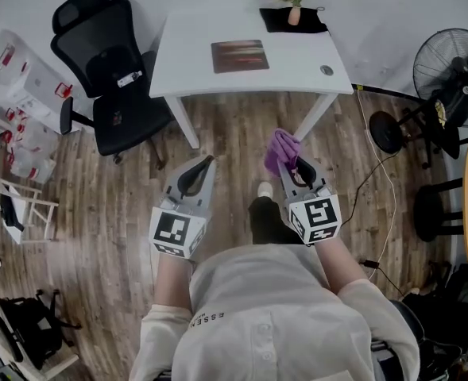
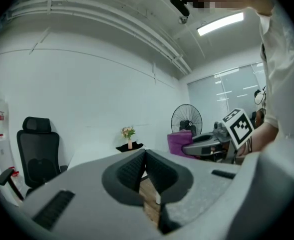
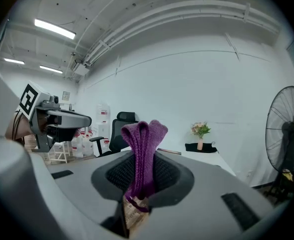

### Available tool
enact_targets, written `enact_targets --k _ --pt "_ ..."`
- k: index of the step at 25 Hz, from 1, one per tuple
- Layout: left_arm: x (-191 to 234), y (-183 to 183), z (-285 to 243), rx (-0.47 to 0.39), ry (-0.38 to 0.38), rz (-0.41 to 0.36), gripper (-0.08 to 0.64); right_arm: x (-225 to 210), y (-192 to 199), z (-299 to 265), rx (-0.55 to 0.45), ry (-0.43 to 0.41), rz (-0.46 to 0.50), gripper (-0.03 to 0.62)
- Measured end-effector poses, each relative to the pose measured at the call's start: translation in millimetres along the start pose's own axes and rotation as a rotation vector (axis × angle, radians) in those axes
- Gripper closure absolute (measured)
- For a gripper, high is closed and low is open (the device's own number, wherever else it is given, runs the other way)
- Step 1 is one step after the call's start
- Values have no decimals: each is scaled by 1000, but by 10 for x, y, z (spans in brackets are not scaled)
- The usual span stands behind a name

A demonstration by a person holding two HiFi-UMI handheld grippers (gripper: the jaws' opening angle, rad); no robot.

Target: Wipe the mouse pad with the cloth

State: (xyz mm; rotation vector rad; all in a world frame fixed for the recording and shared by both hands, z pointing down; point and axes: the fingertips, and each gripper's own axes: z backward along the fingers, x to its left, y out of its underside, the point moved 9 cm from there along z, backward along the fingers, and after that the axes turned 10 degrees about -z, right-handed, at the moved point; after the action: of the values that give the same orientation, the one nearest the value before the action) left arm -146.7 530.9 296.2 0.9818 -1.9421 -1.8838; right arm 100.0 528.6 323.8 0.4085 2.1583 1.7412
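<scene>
Right claw [image 3: 142, 176]: clamped on a folded purple cloth [image 3: 143, 149], whose loop stands up past the tips; we judge it is gripped low so a soft wad meets the surface first
Left claw [image 2: 146, 159]: pads pressed together with nothing between them; we read it as idle, free to steady the pad if needed
Mouse pad [image 1: 240, 55]: flat near the middle of the white desk [image 1: 305, 66], untouched
Cloth and desk: the cloth hangs over the wood floor in front of the desk's near edge, well apart from the pad, so wiping has not begun
Aim: both claws point toward the desk, as if lined up for the reach
Vase [image 1: 295, 10]: at the desk's far edge, clear of the pad
</scene>
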Motion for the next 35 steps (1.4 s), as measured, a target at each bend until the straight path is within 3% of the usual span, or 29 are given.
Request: enact_targets --k 6,11,22,29,35 --pt "277 18 -611 34 -55 4 558 -500 -126 -641 6 -55 1 505" --pt "581 4 -1303 12 -77 62 558 -1047 -314 -1269 26 -91 -3 505" --pt "1154 -17 -2937 54 -104 36 558 -2195 -655 -2526 45 -144 7 505" --pt "1531 179 -3431 93 -111 63 558 -2461 -677 -3146 88 -158 -8 505" --pt "2106 414 -3797 103 -105 78 558 -2454 -726 -3872 133 -178 -17 505"
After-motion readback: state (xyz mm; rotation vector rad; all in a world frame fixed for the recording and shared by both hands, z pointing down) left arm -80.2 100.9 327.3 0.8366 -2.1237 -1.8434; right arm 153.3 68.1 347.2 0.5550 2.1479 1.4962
